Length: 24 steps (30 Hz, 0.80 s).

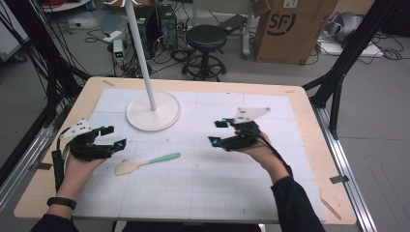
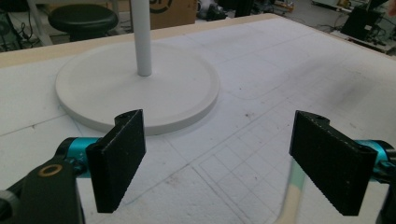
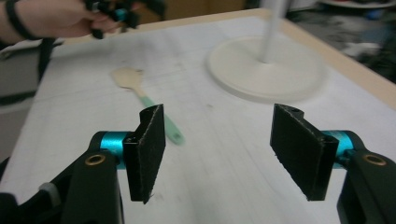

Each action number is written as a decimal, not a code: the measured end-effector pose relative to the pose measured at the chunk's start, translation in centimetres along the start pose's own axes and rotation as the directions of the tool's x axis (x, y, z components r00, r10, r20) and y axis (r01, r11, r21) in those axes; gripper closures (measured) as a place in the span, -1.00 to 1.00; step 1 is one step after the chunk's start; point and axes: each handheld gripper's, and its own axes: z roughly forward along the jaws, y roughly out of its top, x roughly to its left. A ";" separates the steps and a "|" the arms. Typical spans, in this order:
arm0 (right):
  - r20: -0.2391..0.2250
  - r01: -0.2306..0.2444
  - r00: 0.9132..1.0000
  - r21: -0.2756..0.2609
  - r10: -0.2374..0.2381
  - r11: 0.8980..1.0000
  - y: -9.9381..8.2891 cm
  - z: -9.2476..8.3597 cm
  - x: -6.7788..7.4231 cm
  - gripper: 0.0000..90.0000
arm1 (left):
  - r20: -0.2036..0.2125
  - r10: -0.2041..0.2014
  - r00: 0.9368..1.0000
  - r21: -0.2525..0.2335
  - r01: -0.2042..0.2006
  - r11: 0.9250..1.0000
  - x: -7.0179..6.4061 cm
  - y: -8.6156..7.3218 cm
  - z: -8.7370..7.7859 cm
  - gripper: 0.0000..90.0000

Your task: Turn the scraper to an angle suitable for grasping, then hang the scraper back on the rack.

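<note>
You hold two tools over one worktop (image 1: pixel 309 159). Your left tool (image 1: pixel 110 137) sits at the left of the high view, above the white mat (image 1: pixel 217 179); your right tool (image 1: pixel 218 132) sits right of centre. Each carries one grey three-cornered plate on top.

In the left gripper view, the left tool (image 2: pixel 231 161) has its two black jaws spread wide with nothing between them. In the right gripper view, the right tool (image 3: pixel 229 149) likewise has both jaws wide apart and grips nothing.

One spatula (image 1: pixel 145 163) lies flat on the mat in the lower centre-left of the high view, just right of your left tool and apart from it. Its pale wooden blade points toward the lower left and its mint-green handle toward the right. The right gripper view shows the same spatula (image 3: pixel 144 98) at centre left, beyond the jaws.

One white stand (image 1: pixel 153 112), a round base with one upright pole, occupies the upper centre-left of the mat. Behind the worktop you can count one black stool (image 1: pixel 206 38) and one cardboard box (image 1: pixel 290 29) on the floor.
</note>
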 end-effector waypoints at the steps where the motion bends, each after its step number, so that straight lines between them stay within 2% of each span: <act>1: 0.000 0.000 1.000 0.000 0.000 1.000 0.0 0.0 0.0 -0.31 | 0.000 0.000 1.000 0.000 0.000 1.000 0.0 0.0 0.0 -0.58; 2: 0.090 -0.060 0.994 -0.036 0.063 0.998 -1.7 -2.4 -0.3 -0.36 | 0.000 0.004 1.000 -0.004 -0.004 1.000 0.0 0.0 0.0 -0.58; 3: 0.128 -0.091 0.987 -0.060 0.098 0.994 -2.6 -3.5 -0.5 -0.39 | 0.000 0.005 1.000 -0.008 -0.005 1.000 0.0 0.0 0.0 -0.59; 4: 0.128 -0.091 0.987 -0.060 0.098 0.994 -2.6 -3.5 -0.5 -0.39 | -0.004 0.005 1.000 -0.011 -0.006 1.000 0.0 0.1 -0.1 -0.59; 5: 0.170 -0.122 0.977 -0.072 0.133 0.990 -3.5 -4.5 -0.6 -0.43 | -0.006 0.004 1.000 -0.010 -0.004 1.000 0.0 0.1 -0.1 -0.59; 6: 0.250 -0.160 0.951 -0.098 0.180 0.982 -5.0 -6.3 -0.9 -0.48 | -0.007 0.003 1.000 -0.010 -0.003 1.000 0.0 0.0 -0.2 -0.60; 7: 0.250 -0.160 0.951 -0.098 0.180 0.982 -5.0 -6.3 -0.9 -0.48 | -0.009 0.003 1.000 -0.010 -0.003 1.000 0.1 0.0 -0.2 -0.60; 8: 0.282 -0.181 0.937 -0.107 0.205 0.978 -5.6 -7.0 -1.0 -0.49 | -0.010 0.002 1.000 -0.012 -0.002 1.000 0.1 0.0 -0.2 -0.60; 9: 0.327 -0.217 0.911 -0.134 0.250 0.967 -6.6 -8.4 -1.3 -0.57 | -0.012 0.001 1.000 -0.014 -0.001 1.000 0.1 0.0 -0.3 -0.60; 10: 0.327 -0.217 0.911 -0.134 0.250 0.967 -6.6 -8.4 -1.3 -0.57 | -0.014 0.002 1.000 -0.016 -0.002 1.000 0.1 0.1 -0.3 -0.60; 13: 0.382 -0.248 0.876 -0.169 0.295 0.954 -7.5 -9.9 -1.8 -0.61 | -0.006 -0.006 1.000 -0.035 0.006 0.999 0.1 0.1 -0.2 -0.60; 14: 0.388 -0.258 0.868 -0.179 0.310 0.949 -7.7 -10.2 -1.9 -0.62 | -0.002 -0.007 1.000 -0.038 0.007 0.999 0.0 0.2 -0.2 -0.60; 16: 0.400 -0.263 0.860 -0.180 0.315 0.948 -8.0 -10.6 -2.0 -0.62 | 0.008 -0.008 1.000 -0.050 0.008 0.999 -0.1 0.3 -0.1 -0.60; 20: 0.398 -0.264 0.861 -0.181 0.316 0.947 -8.1 -10.7 -1.9 -0.63 | 0.037 0.000 0.999 -0.052 0.002 0.999 -0.3 0.6 0.1 -0.60; 24: 0.392 -0.257 0.868 -0.174 0.306 0.951 -8.2 -10.6 -2.0 -0.63 | 0.063 0.017 0.998 -0.046 -0.015 0.999 -0.6 0.8 0.2 -0.60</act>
